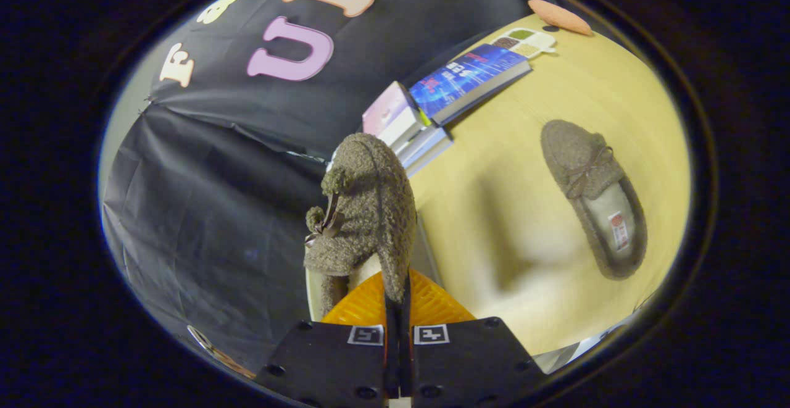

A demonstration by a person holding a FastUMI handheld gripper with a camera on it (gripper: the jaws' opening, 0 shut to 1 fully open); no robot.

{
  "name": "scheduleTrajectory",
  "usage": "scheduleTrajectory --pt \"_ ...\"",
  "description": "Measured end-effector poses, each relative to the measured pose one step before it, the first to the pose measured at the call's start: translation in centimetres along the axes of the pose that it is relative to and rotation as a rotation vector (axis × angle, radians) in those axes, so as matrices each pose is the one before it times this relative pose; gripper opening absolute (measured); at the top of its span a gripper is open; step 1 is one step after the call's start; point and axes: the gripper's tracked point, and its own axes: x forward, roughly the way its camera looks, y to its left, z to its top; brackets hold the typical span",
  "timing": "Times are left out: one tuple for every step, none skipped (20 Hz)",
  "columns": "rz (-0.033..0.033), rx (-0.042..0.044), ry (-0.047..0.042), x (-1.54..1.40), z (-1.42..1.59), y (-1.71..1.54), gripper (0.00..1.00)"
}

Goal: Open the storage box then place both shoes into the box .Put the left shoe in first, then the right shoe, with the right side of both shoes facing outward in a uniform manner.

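Clamped narrow on the collar of a fuzzy brown slipper (364, 210), the claw (398, 309) had both orange fingers (432, 303) pressing the thin edge of the shoe between them, so the slipper hung lifted just ahead of the fingertips with its bow turned to the left of the claw. Gripping the rim rather than the bulky toe was probably the only hold such a narrow bite could manage, and it left the sole free to be turned as the task required.

Beyond and to the right of the fingers, the second slipper (595, 198) lay flat on the yellow table (555, 87), opening upward, with a label showing on its pale lining, well apart from the held one. It looked untouched, waiting its turn.

Farther ahead of the claw sat a stack of books (432, 112) by the black cloth wall. A pale edge just behind the held shoe might have been the storage box, but I could not tell, nor what lay inside it.
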Motion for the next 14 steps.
scheduleTrajectory --pt "0.02104 -0.01610 0.00902 -0.533 -0.257 1.532 0.04" --pt "0.01985 -0.01610 0.00229 -0.357 -0.158 1.488 0.04" --pt "0.01904 -0.01964 0.00364 -0.142 -0.150 1.556 0.04" --pt "0.01876 -0.01757 0.00244 0.001 -0.271 1.544 0.04" --pt "0.02386 -0.01969 0.00711 0.279 -0.238 1.581 0.04" --pt "0.02584 -0.01253 0.01082 0.408 -0.448 1.402 0.04" --pt "0.02650 -0.00654 0.01441 0.780 -0.241 1.310 0.04" --pt "0.02485 0.00006 0.01755 0.726 -0.472 1.130 0.04" --pt "0.01844 0.00223 0.01621 0.945 -0.473 0.828 0.04" --pt "0.00841 -0.00174 0.01573 0.875 -0.446 0.514 0.04" --pt "-0.00726 0.00120 0.01094 1.110 -0.357 -0.007 0.04" --pt "-0.01646 -0.00172 0.01152 0.960 -0.355 -0.164 0.04" --pt "-0.02481 -0.00422 0.00956 1.059 -0.345 -0.429 0.04" --pt "-0.02868 -0.00508 0.00741 0.993 -0.400 -0.523 0.04"
